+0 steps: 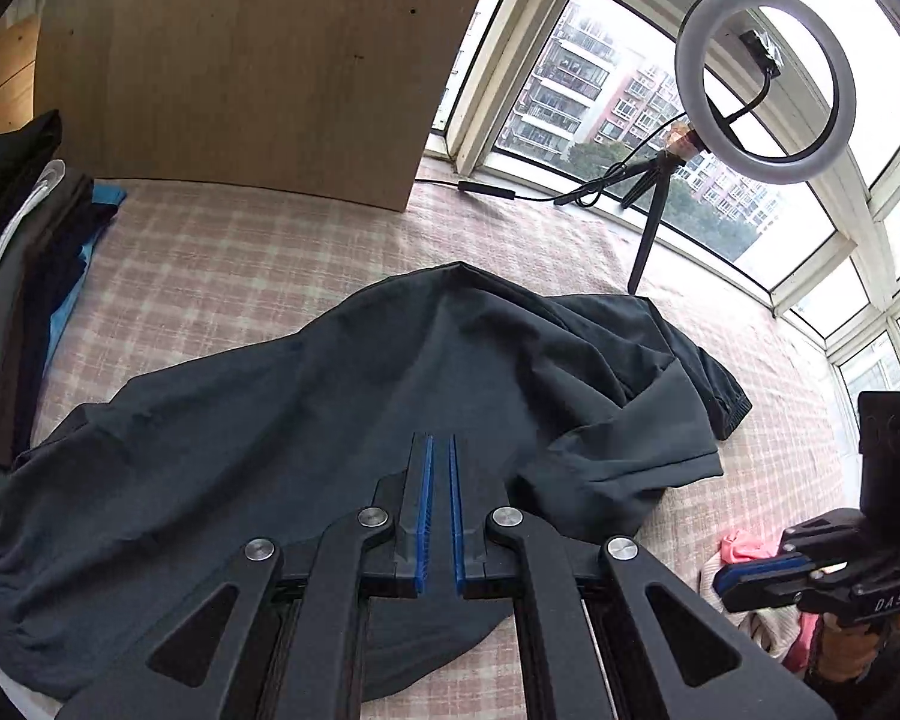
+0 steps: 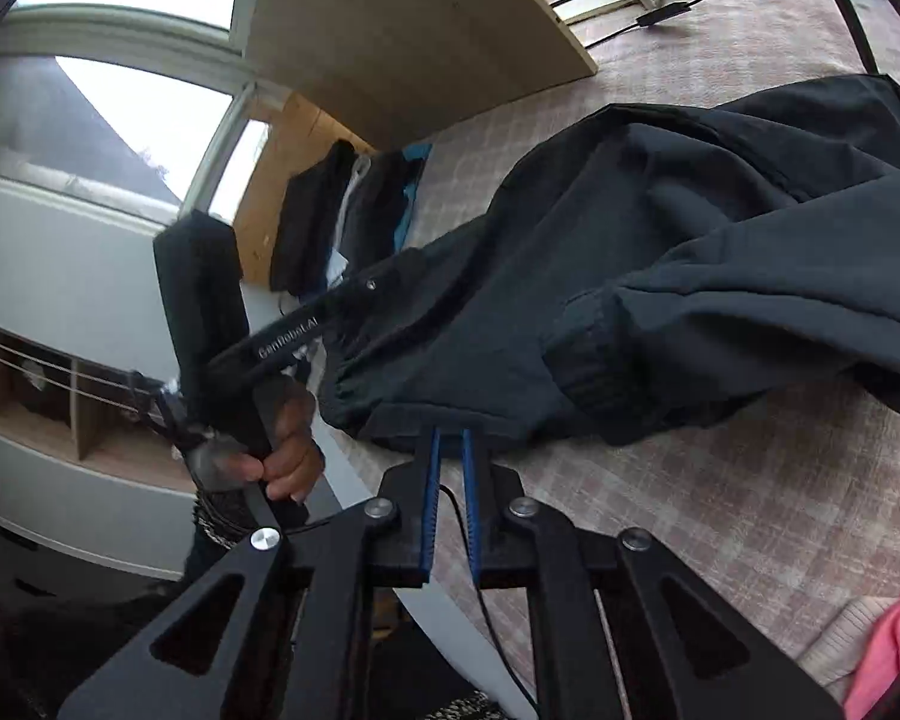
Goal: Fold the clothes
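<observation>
The left gripper's (image 1: 441, 441) blue-lined fingers (image 1: 424, 480) sit with just a slim gap between them, nothing pinched, hovering right over the middle of the black garment (image 1: 342, 396). The right gripper (image 2: 450, 438) is the same deal: fingers (image 2: 431, 480) narrowly apart and holding nothing, tips just beside the near hem of the garment, close to its ribbed cuff (image 2: 582, 360). Can't tell if the tips actually touch the fabric.

The garment itself lies crumpled and half spread across the pink checked bedspread (image 1: 240, 258), with a sleeve bunched up toward the window side.

Further out, the right wrist view catches the person's left hand (image 2: 288, 444) wrapped round the handle of the other gripper. A stack of folded clothes (image 1: 24, 276) sits at the left edge of the bed by a wooden board (image 1: 240, 60). On the windowsill side stands a ring light (image 1: 765, 84) on a small tripod, and some pink clothing (image 1: 744, 546) is heaped at the right.
</observation>
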### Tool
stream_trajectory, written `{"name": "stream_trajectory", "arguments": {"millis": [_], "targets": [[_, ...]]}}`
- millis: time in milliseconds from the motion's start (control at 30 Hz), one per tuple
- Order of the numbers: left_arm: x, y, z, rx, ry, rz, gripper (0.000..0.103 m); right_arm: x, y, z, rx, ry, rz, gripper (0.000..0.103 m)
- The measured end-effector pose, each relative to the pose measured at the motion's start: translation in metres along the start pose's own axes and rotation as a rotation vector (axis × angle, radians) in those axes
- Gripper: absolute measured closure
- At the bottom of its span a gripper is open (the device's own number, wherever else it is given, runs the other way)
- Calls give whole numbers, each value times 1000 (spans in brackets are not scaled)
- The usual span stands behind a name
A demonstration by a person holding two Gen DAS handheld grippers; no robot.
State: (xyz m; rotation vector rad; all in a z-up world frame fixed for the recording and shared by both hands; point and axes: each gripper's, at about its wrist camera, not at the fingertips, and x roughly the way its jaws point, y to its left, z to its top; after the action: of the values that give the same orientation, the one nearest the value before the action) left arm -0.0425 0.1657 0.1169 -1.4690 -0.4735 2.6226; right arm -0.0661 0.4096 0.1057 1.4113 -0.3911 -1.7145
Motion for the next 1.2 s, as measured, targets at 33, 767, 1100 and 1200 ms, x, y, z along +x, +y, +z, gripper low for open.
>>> {"name": "stream_trajectory", "arguments": {"millis": [33, 767, 1100, 1200], "targets": [[-1, 1, -3, 9, 2, 12, 100, -5, 8, -4, -48, -12, -47, 95], [26, -8, -15, -30, 85, 52, 100, -226, -288, 38, 630, -606, -176, 85], [50, -51, -28, 89, 158, 18, 98, -238, -305, 48, 414, -434, -593, 52], [53, -51, -28, 86, 162, 19, 98, -206, -277, 50, 303, -383, -498, 52]]}}
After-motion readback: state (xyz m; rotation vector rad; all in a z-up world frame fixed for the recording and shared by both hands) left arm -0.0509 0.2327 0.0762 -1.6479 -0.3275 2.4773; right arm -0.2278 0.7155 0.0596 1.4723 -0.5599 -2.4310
